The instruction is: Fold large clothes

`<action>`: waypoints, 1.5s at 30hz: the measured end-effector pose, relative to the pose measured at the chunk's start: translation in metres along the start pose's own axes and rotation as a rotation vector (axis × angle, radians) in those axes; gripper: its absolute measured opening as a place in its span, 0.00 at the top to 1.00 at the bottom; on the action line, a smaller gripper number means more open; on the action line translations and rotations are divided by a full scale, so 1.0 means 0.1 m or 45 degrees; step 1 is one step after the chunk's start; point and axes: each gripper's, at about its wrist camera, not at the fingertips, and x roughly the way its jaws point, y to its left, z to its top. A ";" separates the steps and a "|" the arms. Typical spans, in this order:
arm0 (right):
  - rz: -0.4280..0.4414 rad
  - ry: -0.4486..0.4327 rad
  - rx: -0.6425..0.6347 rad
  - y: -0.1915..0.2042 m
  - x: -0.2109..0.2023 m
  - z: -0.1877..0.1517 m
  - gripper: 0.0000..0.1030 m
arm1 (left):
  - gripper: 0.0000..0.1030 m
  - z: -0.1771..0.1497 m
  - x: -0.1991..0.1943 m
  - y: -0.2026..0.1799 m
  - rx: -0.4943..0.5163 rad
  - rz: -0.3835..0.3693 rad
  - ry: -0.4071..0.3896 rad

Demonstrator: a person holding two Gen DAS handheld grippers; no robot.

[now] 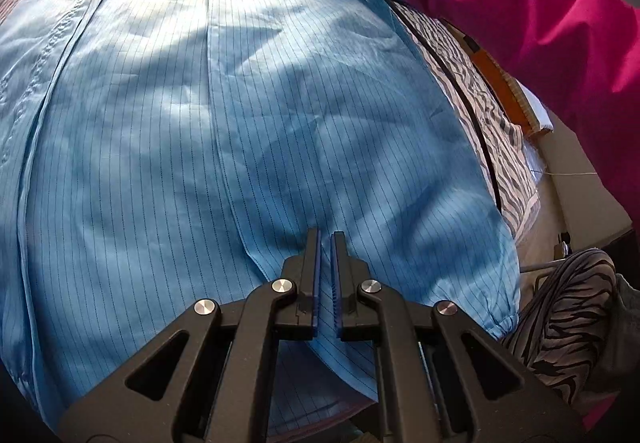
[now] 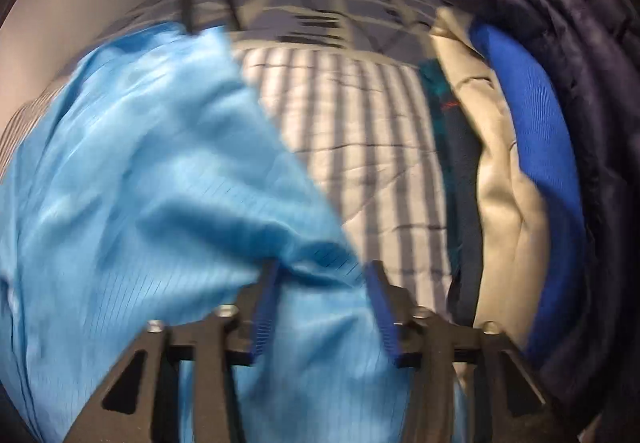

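Garment (image 1: 248, 115) lengthwise away from camera

L wrist cam sits just behind the left gripper (image 1: 327, 239), looks steeply down, close over the blue garment (image 1: 224, 115). R wrist cam sits behind the right gripper (image 2: 322, 271), also angled down, close, blurred. Both views share the garment and the striped bedding (image 2: 376, 147).

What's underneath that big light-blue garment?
The light-blue garment lies on a striped bedcover, visible beyond its edges. Whatever lies beneath its middle is covered and cannot be seen.
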 end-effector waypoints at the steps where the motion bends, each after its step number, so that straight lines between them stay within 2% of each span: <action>1: 0.002 0.002 -0.005 0.01 -0.02 0.02 0.48 | 0.95 0.00 0.00 -0.01 0.002 0.000 0.001; 5: 0.072 -0.020 -0.113 0.11 -0.35 -0.04 0.49 | 0.95 0.00 0.01 -0.04 0.030 0.018 -0.004; 7: 0.168 -0.043 -0.135 0.06 -0.65 -0.20 0.48 | 0.95 -0.01 0.00 -0.09 0.032 0.036 -0.003; 10: 0.239 -0.082 -0.177 -0.02 -0.94 -0.52 0.45 | 0.95 -0.03 0.02 -0.20 0.088 0.084 -0.007; 15: 0.291 -0.182 -0.124 -0.17 -0.86 -0.78 0.45 | 0.95 0.00 0.05 -0.17 0.091 0.060 0.014; 18: 0.148 -0.178 -0.110 -0.19 -0.59 -0.77 0.46 | 0.95 0.02 0.07 -0.13 0.074 0.053 0.013; 21: 0.012 -0.106 -0.044 -0.33 -0.35 -0.75 0.51 | 0.95 0.03 0.07 -0.14 0.095 0.069 0.008; 24: 0.047 -0.052 0.026 -0.42 -0.34 -0.74 0.52 | 0.95 0.02 0.05 -0.12 0.090 0.069 0.008; 26: 0.049 -0.051 -0.032 -0.38 -0.47 -0.75 0.51 | 0.95 0.03 0.02 -0.11 0.076 0.066 0.007; 29: 0.132 -0.085 -0.102 -0.36 -0.83 -0.85 0.47 | 0.95 -0.01 -0.14 -0.16 0.075 0.065 -0.032; 32: 0.240 -0.109 -0.170 -0.42 -1.26 -1.08 0.46 | 0.95 -0.10 -0.37 -0.30 0.123 0.039 -0.084; 34: 0.308 -0.115 -0.212 -0.51 -1.56 -1.31 0.46 | 0.93 -0.18 -0.48 -0.39 0.134 -0.027 -0.091; 36: 0.354 -0.125 -0.221 -0.66 -1.80 -1.54 0.46 | 0.80 -0.26 -0.52 -0.49 0.148 -0.090 -0.080; 37: 0.375 -0.125 -0.211 -0.77 -1.88 -1.65 0.45 | 0.69 -0.29 -0.51 -0.53 0.154 -0.119 -0.073; 38: 0.406 -0.119 -0.190 -0.91 -1.96 -1.79 0.44 | 0.65 -0.33 -0.49 -0.59 0.161 -0.151 -0.063; 39: 0.440 -0.102 -0.156 -1.05 -2.02 -1.96 0.44 | 0.65 -0.34 -0.43 -0.67 0.164 -0.169 -0.054; 42: 0.495 -0.021 -0.056 -1.26 -1.95 -2.33 0.44 | 0.65 -0.35 -0.33 -0.82 0.183 -0.222 -0.022; 45: 0.514 0.064 0.018 -1.39 -1.74 -2.70 0.44 | 0.65 -0.35 -0.11 -0.95 0.256 -0.136 0.011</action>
